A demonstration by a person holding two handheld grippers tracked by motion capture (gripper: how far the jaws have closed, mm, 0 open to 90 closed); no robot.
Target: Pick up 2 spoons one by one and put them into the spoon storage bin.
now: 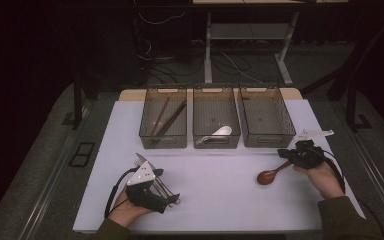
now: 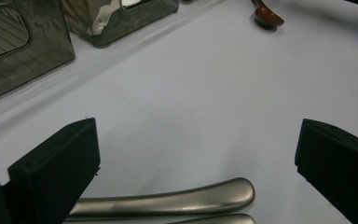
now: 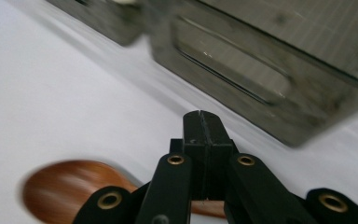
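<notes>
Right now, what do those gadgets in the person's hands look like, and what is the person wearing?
Each hand-held gripper, left and right, is black, with two blocky black jaws on arms joined by brass-coloured rivets. A light three-cornered plate tops each, and a black cable trails back. The sleeves are olive green.
</notes>
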